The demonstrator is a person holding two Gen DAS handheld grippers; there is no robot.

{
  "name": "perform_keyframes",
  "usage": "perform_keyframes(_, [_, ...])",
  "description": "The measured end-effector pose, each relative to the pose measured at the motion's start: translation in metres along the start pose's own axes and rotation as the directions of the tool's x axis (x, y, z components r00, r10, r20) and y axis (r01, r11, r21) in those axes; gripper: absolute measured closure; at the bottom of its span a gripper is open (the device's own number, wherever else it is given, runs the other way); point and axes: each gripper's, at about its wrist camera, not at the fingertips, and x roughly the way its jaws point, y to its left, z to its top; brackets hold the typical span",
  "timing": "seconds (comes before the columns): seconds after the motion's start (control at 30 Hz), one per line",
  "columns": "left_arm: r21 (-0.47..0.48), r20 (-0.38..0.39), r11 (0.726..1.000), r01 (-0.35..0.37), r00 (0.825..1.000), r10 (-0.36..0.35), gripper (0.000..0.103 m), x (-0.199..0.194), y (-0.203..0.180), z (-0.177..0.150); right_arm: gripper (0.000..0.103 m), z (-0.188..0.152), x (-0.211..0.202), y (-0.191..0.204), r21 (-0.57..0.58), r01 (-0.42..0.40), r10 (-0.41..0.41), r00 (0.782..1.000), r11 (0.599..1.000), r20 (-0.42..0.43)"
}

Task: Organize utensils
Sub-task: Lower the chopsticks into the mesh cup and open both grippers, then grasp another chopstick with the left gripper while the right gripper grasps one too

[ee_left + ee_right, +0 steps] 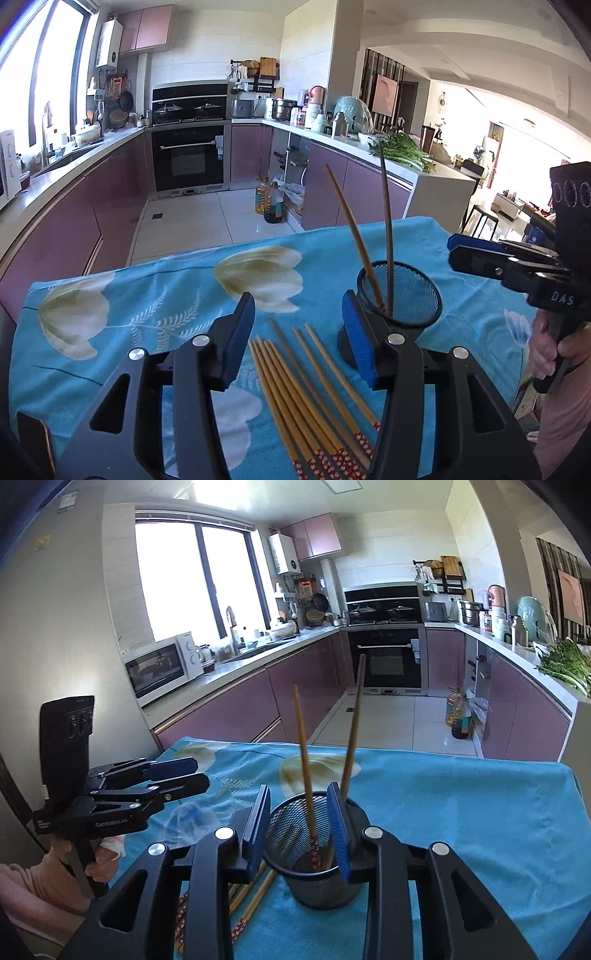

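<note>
left claw (298,332) gaping over loose chopsticks (314,398) | right claw (299,830) spread wide at mesh cup (314,853) | two sticks (306,760) upright inside | blue tabletop (461,812)

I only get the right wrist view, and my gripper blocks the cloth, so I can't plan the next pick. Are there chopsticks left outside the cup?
Observer: Yes. A bundle of chopsticks lies side by side on the cloth, and the open, empty left gripper is right over them.
Operator: In my view the cup sits between my fingers. Am I touching it?
Observer: No. From the left wrist, the right gripper is off to the right of the cup, clear of its rim.
</note>
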Motion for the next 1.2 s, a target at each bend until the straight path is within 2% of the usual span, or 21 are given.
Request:
perform_keyframes(0.1, [-0.002, -0.035, 1.0, -0.017, 0.999, 0.017, 0.054, -0.004, 0.01, -0.018, 0.073, -0.013, 0.004, 0.015, -0.019, -0.056, 0.055, 0.997, 0.998, -0.05])
perform_keyframes(0.23, [-0.017, -0.089, 0.999, -0.029, 0.996, 0.028, 0.054, -0.004, 0.023, -0.04, 0.073, -0.037, 0.026, 0.03, -0.018, -0.073, 0.07, 0.987, 0.997, -0.143])
perform_keyframes(0.47, [0.01, -0.205, 0.998, -0.065, 0.976, 0.066, 0.054, 0.018, 0.02, -0.07, 0.073, -0.069, 0.064, 0.038, 0.02, -0.012, 0.017, 0.963, 1.0, -0.269])
perform_keyframes(0.7, [0.011, -0.268, 0.998, -0.062, 0.961, 0.062, 0.054, 0.03, 0.018, -0.089, 0.073, -0.08, 0.077, 0.039, 0.045, 0.022, -0.008, 0.952, 0.999, -0.306])
perform_keyframes(1.07, [0.03, -0.311, 0.997, -0.065, 0.948, 0.071, 0.055, 0.042, 0.017, -0.098, 0.074, -0.085, 0.094, 0.04, 0.054, 0.073, -0.051, 0.943, 0.996, -0.33])
perform_keyframes(1.2, [0.048, -0.324, 0.995, -0.09, 0.941, 0.101, 0.057, 0.045, 0.015, -0.1, 0.077, -0.087, 0.096, 0.041, 0.037, 0.093, -0.075, 0.94, 0.995, -0.334])
